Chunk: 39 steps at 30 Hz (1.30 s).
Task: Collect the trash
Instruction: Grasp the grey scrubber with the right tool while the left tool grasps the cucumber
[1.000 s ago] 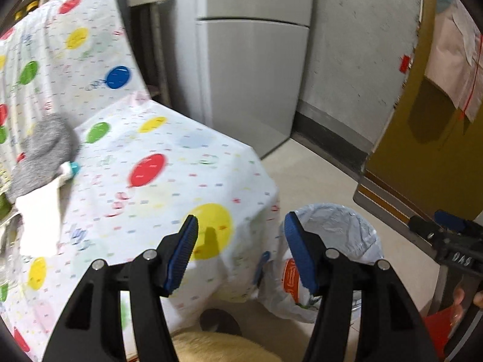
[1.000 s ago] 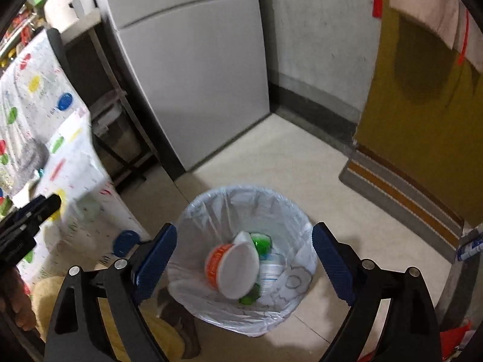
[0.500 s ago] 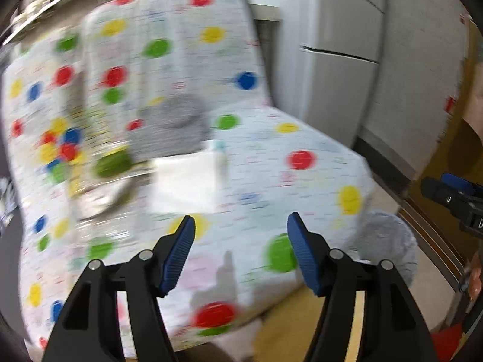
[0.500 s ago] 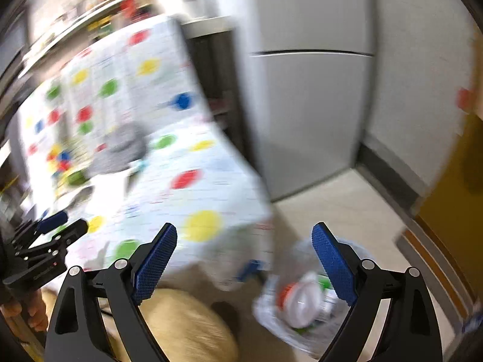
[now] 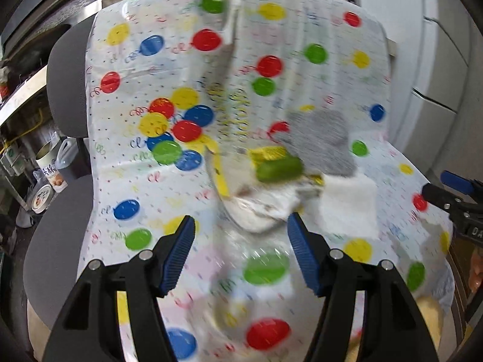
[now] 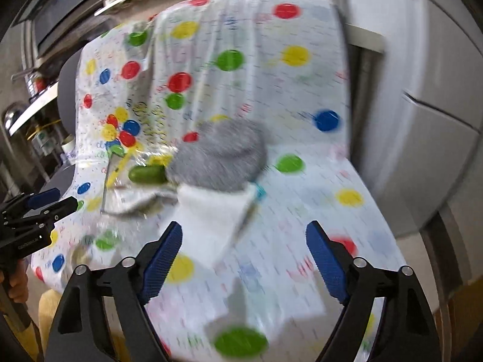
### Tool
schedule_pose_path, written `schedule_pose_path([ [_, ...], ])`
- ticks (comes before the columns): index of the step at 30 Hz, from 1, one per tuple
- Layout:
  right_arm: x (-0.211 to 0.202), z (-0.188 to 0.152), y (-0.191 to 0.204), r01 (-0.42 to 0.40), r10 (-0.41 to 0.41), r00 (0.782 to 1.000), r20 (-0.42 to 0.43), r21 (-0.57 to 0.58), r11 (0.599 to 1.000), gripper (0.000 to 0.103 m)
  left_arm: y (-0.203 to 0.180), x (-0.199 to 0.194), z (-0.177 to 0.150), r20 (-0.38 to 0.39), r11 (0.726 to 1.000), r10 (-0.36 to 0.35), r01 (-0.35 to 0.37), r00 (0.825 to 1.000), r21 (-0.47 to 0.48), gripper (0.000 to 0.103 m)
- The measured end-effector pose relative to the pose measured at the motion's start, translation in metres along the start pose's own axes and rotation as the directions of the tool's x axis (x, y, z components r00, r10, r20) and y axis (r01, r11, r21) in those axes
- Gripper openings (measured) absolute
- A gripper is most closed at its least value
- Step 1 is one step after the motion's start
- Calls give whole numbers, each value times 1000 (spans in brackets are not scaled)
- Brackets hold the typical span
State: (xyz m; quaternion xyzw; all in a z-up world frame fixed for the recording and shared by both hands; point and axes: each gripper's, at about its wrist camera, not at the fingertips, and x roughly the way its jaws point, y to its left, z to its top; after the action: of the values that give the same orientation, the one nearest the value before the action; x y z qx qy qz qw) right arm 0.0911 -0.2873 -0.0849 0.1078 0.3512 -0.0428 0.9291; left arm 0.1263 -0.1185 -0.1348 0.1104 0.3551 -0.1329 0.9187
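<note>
A chair draped in a white cloth with coloured dots [image 5: 169, 60] [image 6: 302, 181] carries a pile of items. There is a green oblong object [image 5: 279, 168] [image 6: 147, 174], a yellow wrapper [image 5: 265, 152], a crumpled clear and white bag [image 5: 256, 211] [image 6: 135, 202], a white tissue [image 5: 347, 208] [image 6: 211, 214] and a grey cloth [image 5: 320, 141] [image 6: 220, 157]. My left gripper [image 5: 241, 253] is open and empty just short of the crumpled bag. My right gripper [image 6: 244, 259] is open and empty just short of the white tissue. Both views are motion-blurred.
The chair's grey back and seat edge [image 5: 65, 84] show at the left. Shelves with jars and tins [image 5: 45, 178] stand left of the chair. A white fridge [image 6: 428, 105] stands to its right. The right gripper shows at the right edge of the left wrist view [image 5: 452, 199].
Both grippers have swung from the lined trash bin on the floor up and left to the chair seat with its pile. Both stayed open and empty.
</note>
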Motion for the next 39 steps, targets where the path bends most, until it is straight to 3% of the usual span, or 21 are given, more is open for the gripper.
schedule_pose_path([
  [7, 82, 41, 18, -61, 59, 997, -57, -47, 997, 83, 10, 38, 24, -24, 1000, 21, -22, 999, -15, 62],
  [15, 170, 62, 11, -100, 99, 978, -183, 7, 995, 81, 15, 62, 33, -45, 1000, 21, -22, 999, -17, 62],
  [16, 174, 62, 11, -110, 111, 975, -191, 15, 994, 65, 16, 62, 33, -44, 1000, 19, -20, 999, -20, 62],
  [17, 176, 63, 11, -111, 113, 975, -191, 20, 994, 43, 17, 63, 33, -44, 1000, 19, -20, 999, -20, 62],
  [18, 174, 64, 11, -104, 105, 979, -176, 14, 994, 35, 16, 62, 32, -45, 1000, 20, -21, 999, -15, 62],
  [19, 171, 65, 11, -106, 105, 981, -164, 6, 994, 19, 15, 62, 32, -44, 1000, 13, -13, 999, -7, 62],
  [20, 166, 67, 11, -110, 109, 982, -153, -2, 994, 17, 14, 62, 32, -44, 1000, 0, 0, 999, 3, 62],
  [24, 114, 85, -6, -75, 76, 997, 12, -19, 997, 16, 1, 61, 34, -46, 998, -41, 43, 998, 35, 62],
  [28, 64, 100, -31, 3, -7, 991, 134, 32, 999, 16, -22, 64, 50, -49, 997, -54, 57, 997, 43, 78],
  [30, 44, 100, -40, 14, -23, 985, 171, 51, 999, 16, -37, 71, 59, -67, 997, -40, 45, 997, 63, 78],
  [39, 13, 78, -53, 12, -23, 987, 161, 67, 998, 16, -67, 115, 64, -131, 995, 30, -17, 991, 99, 76],
])
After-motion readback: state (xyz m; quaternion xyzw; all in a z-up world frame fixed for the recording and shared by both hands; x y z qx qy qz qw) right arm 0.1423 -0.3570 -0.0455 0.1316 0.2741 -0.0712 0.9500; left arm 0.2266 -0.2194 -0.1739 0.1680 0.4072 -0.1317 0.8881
